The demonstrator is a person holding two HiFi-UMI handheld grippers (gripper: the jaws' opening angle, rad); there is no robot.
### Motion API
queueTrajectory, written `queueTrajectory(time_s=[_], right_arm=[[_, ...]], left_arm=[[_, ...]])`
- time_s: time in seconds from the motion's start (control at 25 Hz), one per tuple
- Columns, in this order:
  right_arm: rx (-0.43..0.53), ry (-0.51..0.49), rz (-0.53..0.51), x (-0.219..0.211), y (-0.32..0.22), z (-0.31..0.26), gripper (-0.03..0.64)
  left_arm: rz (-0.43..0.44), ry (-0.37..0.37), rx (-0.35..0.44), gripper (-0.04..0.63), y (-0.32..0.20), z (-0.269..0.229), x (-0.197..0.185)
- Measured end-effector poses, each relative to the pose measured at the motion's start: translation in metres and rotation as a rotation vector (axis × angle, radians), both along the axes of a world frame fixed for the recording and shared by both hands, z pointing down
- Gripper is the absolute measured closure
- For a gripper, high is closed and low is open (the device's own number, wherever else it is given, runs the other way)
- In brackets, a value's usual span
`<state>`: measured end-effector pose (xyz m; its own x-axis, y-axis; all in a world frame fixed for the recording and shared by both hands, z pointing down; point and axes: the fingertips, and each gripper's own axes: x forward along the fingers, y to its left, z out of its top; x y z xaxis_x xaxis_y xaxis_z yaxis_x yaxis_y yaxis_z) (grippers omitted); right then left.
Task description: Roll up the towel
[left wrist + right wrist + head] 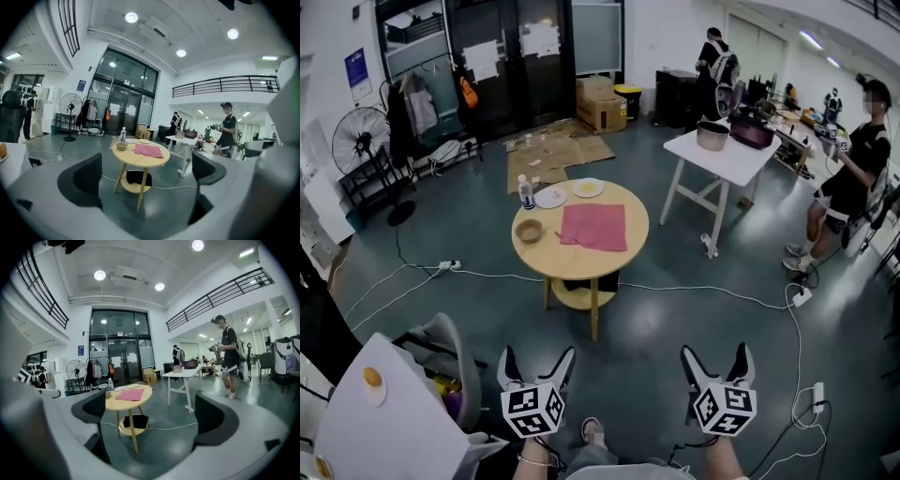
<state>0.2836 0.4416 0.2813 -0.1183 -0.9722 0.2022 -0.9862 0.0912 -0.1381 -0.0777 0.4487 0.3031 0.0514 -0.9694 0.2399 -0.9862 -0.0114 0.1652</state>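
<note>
left claw [537, 354], right claw [716, 351] spread | towel [594, 227] flat on table [581, 264] | bowl [529, 231] beside

Bottle [525, 192], bowl [529, 231], wht side tbl [727, 161], floor fan [361, 141]

A tall, open, lab-like workshop hall, with black-framed glass doors [525, 56] far back, a black-railed mezzanine [225, 84], white cables [703, 295] trailing over the dark floor [469, 234], brown cardboard boxes [600, 103] and a white trestle desk [727, 161] far right.

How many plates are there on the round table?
2. The left plate lies beside the bottle; the right plate lies next to it, beyond the towel. Nothing seems to hide more.
</note>
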Motion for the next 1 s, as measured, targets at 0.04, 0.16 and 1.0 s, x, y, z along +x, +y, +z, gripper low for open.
queueTrajectory(time_s=[0.04, 0.16, 1.0], right_arm=[[0.004, 0.0, 0.006, -0.004, -0.009, -0.003, 0.029], [0.008, -0.003, 0.025, -0.015, -0.034, -0.007, 0.029], [-0.01, 0.006, 0.063, -0.081, -0.151, -0.008, 0.03]], left_arm=[[0.004, 0.0, 0.004, 0.018, -0.01, -0.002, -0.005], [0.015, -0.001, 0.014, 0.018, -0.041, -0.008, -0.02], [0.033, 0.034, 0.006, 0.018, -0.166, 0.001, -0.099]])
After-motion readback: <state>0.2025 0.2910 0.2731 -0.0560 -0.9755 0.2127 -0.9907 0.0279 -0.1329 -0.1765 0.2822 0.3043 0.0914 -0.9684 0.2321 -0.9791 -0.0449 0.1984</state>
